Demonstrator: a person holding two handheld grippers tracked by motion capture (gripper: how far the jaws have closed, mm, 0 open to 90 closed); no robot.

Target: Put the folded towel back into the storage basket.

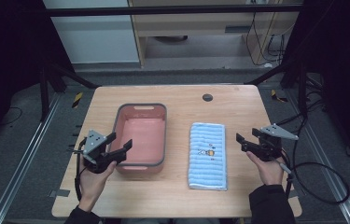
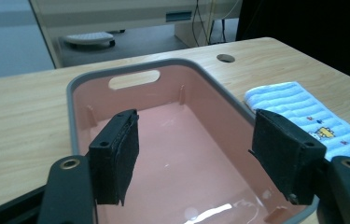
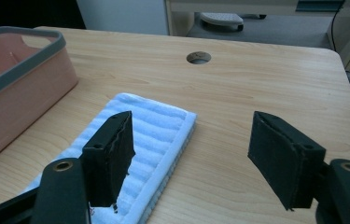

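Note:
A pink basin [image 1: 122, 117] with a grey rim stands left of the table's middle; it is empty inside [image 2: 177, 154]. To its right lies a folded light-blue striped towel [image 1: 207, 155] with a small printed figure [image 2: 324, 132]. My left gripper [image 1: 121, 141] is open at the basin's near left corner, jaws pointing over its rim. My right gripper [image 1: 246, 139] is open just right of the towel, held above the table. In the right gripper view the towel [image 3: 149, 135] lies under the left jaw, and the basin's wall [image 3: 18, 93] stands at the left.
A round cable hole [image 1: 207, 97] sits near the table's far edge. Bare wood [image 1: 242, 107] spreads right of the towel and behind it. Cables trail off the table's right side [image 1: 312, 177]. Beyond the table are floor and a cabinet.

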